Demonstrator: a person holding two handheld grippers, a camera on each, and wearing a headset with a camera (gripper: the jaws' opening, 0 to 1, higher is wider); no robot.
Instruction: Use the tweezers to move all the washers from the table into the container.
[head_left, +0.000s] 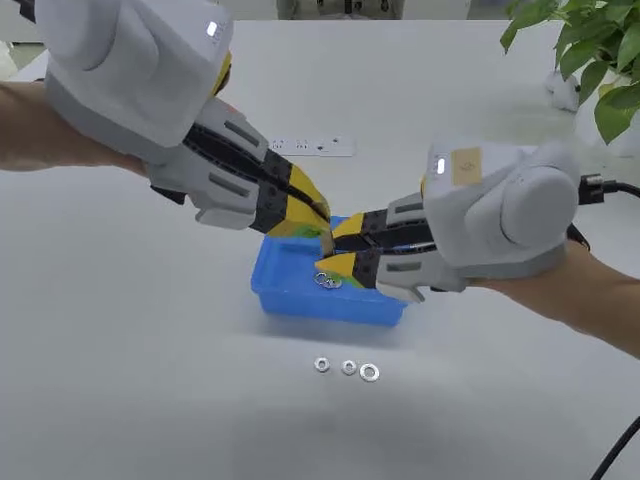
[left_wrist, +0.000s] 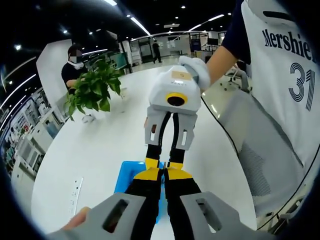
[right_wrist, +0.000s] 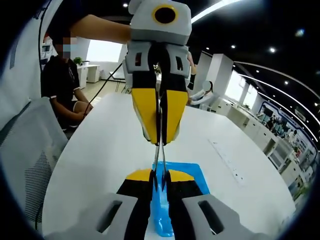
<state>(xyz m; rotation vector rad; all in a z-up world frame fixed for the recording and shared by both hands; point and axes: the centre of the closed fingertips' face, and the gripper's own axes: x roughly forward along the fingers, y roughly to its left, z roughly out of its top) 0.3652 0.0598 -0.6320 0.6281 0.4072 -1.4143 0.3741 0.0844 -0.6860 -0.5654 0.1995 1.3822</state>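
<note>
The blue container (head_left: 300, 295) sits mid-table, holding a couple of washers (head_left: 327, 280). Three more washers (head_left: 348, 368) lie in a row on the white table just in front of it. My left gripper (head_left: 318, 222) reaches in from the upper left, shut on thin metal tweezers (head_left: 327, 241) that point down over the container. My right gripper (head_left: 336, 249) comes from the right, its yellow jaws closed around the lower part of the tweezers (right_wrist: 159, 150). In the right gripper view the left gripper (right_wrist: 159, 141) hangs above the container (right_wrist: 187, 175). The left gripper view faces the right gripper (left_wrist: 162, 164) over the container (left_wrist: 127, 179).
A white power strip (head_left: 312, 147) lies behind the container. A potted plant (head_left: 590, 60) stands at the far right corner, also visible as the plant (left_wrist: 92, 90). A black cable (head_left: 612, 186) trails from the right gripper. People sit beyond the table's edge.
</note>
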